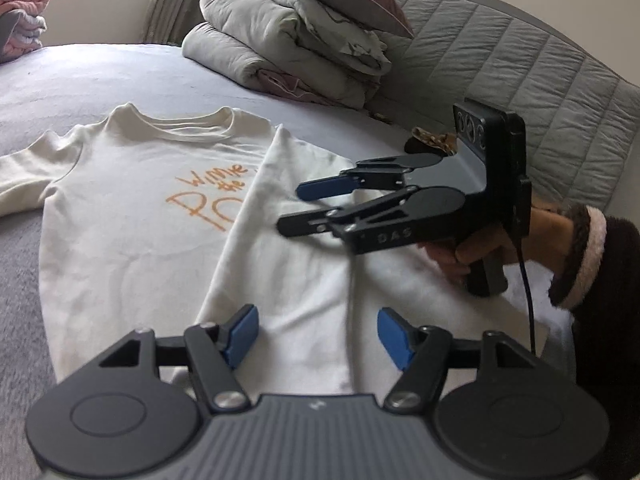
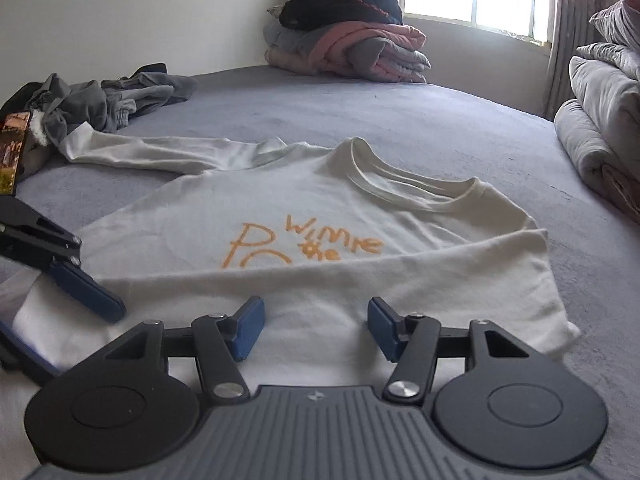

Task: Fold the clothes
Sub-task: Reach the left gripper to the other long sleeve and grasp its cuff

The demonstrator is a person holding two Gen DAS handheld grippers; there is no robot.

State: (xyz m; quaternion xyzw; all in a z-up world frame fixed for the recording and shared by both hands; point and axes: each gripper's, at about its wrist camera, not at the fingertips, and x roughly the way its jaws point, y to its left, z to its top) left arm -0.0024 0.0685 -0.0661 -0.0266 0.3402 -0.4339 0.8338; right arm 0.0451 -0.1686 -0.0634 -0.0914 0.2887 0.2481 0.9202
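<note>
A cream long-sleeved shirt (image 1: 120,240) with orange lettering lies flat, front up, on the grey bed. Its one side is folded over the chest and covers part of the print; the other sleeve (image 2: 152,152) stretches out toward the left. My left gripper (image 1: 318,336) hovers open over the folded part near the hem, nothing between its pads. My right gripper (image 1: 298,208), held by a hand in a dark fleece-cuffed sleeve, is open above the same folded flap. In the right wrist view the right gripper (image 2: 316,328) stands open over the shirt (image 2: 320,200), with one blue finger (image 2: 88,296) of the left gripper beside it.
A folded grey duvet with a pillow (image 1: 288,48) rests against the quilted headboard (image 1: 520,60). A stack of folded clothes (image 2: 352,40) sits under the window. Crumpled grey garments (image 2: 112,96) lie at the sleeve's end. The grey bed sheet (image 2: 400,120) is bare beyond the collar.
</note>
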